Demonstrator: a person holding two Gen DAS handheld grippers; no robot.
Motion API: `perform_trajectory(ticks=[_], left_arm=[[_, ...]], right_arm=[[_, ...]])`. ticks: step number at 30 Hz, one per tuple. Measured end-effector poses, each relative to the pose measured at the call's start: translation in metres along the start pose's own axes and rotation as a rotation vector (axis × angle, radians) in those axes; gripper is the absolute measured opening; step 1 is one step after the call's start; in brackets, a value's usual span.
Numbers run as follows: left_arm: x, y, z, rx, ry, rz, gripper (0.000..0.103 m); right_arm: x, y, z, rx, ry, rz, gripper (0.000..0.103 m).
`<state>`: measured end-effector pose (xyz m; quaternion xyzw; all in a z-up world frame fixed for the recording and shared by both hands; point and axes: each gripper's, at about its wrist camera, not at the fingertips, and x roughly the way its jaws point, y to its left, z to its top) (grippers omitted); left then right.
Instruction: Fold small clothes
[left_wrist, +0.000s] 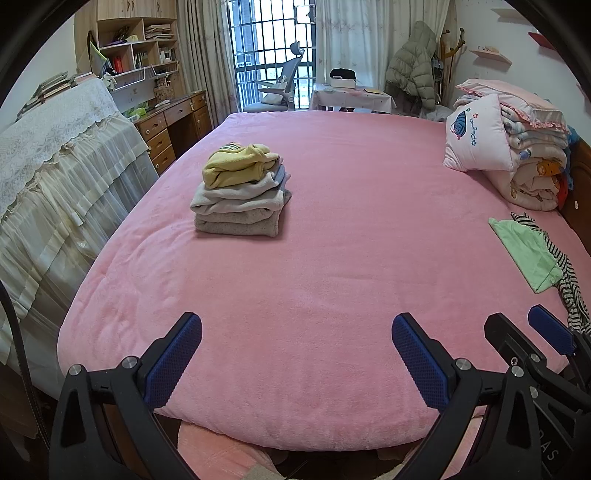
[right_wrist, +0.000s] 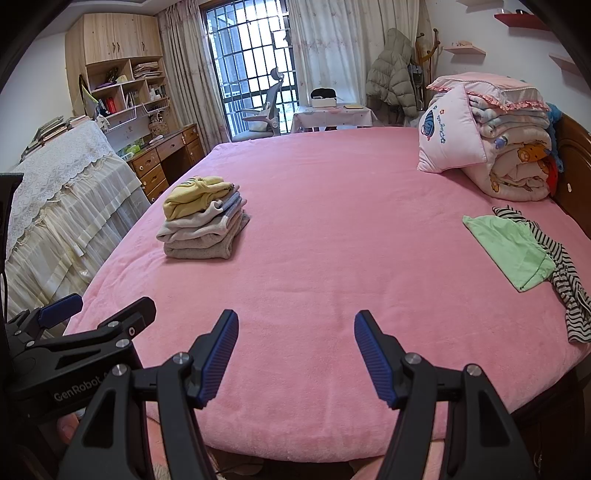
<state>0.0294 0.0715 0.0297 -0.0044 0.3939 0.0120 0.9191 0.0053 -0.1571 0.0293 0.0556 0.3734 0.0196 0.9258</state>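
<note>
A stack of folded small clothes (left_wrist: 240, 192), yellow on top of grey ones, sits on the pink bed (left_wrist: 314, 277) at the left; it also shows in the right wrist view (right_wrist: 203, 218). A loose green garment (left_wrist: 528, 251) lies over a black-and-white striped one (left_wrist: 570, 284) at the bed's right edge, seen also as green garment (right_wrist: 509, 247) and striped garment (right_wrist: 569, 291). My left gripper (left_wrist: 297, 332) is open and empty above the near bed edge. My right gripper (right_wrist: 295, 328) is open and empty beside it, also visible in the left wrist view (left_wrist: 517, 328).
A pink pillow (left_wrist: 476, 136) leans on a pile of folded quilts (left_wrist: 535, 155) at the far right by the wooden headboard. A lace-covered piece of furniture (left_wrist: 55, 155) stands left of the bed. A desk, shelves, chair and window are beyond.
</note>
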Motion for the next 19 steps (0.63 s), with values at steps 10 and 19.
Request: perform_trajectory(ticks=[10,19], left_arm=[[-0.0025,0.0022,-0.0015,0.002,-0.001,0.002,0.102],[-0.0030,0.0062,-0.0039,0.012,0.006,0.002,0.102]], right_arm=[[0.0004,-0.0016,0.0001,0.001,0.000,-0.001,0.066],[0.0016,-0.0046,0.0002,0.003,0.003,-0.004,0.066]])
